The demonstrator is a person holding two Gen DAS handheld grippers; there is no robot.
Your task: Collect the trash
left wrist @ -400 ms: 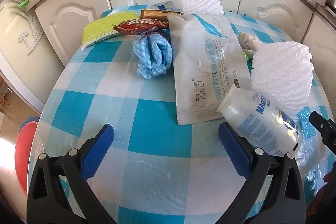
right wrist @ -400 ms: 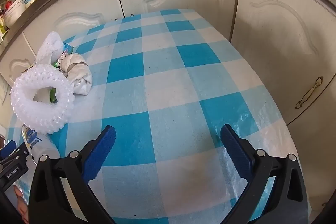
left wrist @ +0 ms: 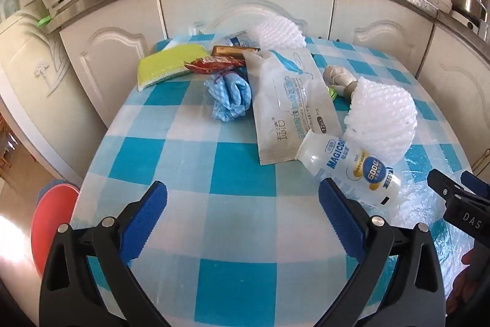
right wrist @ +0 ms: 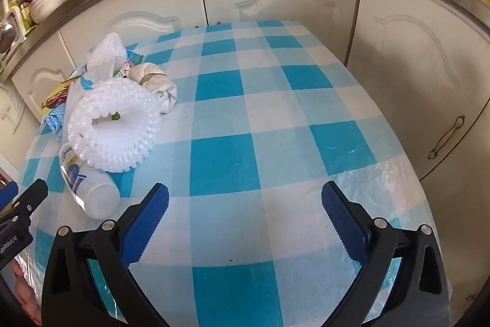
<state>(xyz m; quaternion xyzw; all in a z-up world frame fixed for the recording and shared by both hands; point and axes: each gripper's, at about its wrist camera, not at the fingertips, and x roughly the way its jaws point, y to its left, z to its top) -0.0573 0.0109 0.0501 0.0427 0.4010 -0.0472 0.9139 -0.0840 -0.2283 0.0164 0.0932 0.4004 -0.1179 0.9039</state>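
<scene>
A: Cream kitchen cabinets stand behind; in front is a table under a blue-and-white checked cloth, the rubbish gathered toward its far left part.

B: Biggest piece first?

A: The flat white wipes pouch with blue print, lying at the middle of the heap; limp and thin, I'd judge, so best pinched at a free edge; the near corner is covered by the bottle's end.

B: And the nets?

A: The white foam fruit net shaped like a dome sits just right of the pouch; a second white foam net lies at the back; both look feather-light and springy — squeeze a wall, anywhere.

B: The bottle?

A: The small white plastic bottle with a blue label lies on its side, touching pouch and net; likely empty, smooth, apt to roll; grip across its body.

B: Smaller bits?

A: A crumpled blue cloth, soft; a red crinkly snack wrapper, slippery.

B: Tools?

A: The left gripper is spread wide, holding nothing, the bottle just beside its right finger; the right gripper likewise spread — over bare cloth.
</scene>
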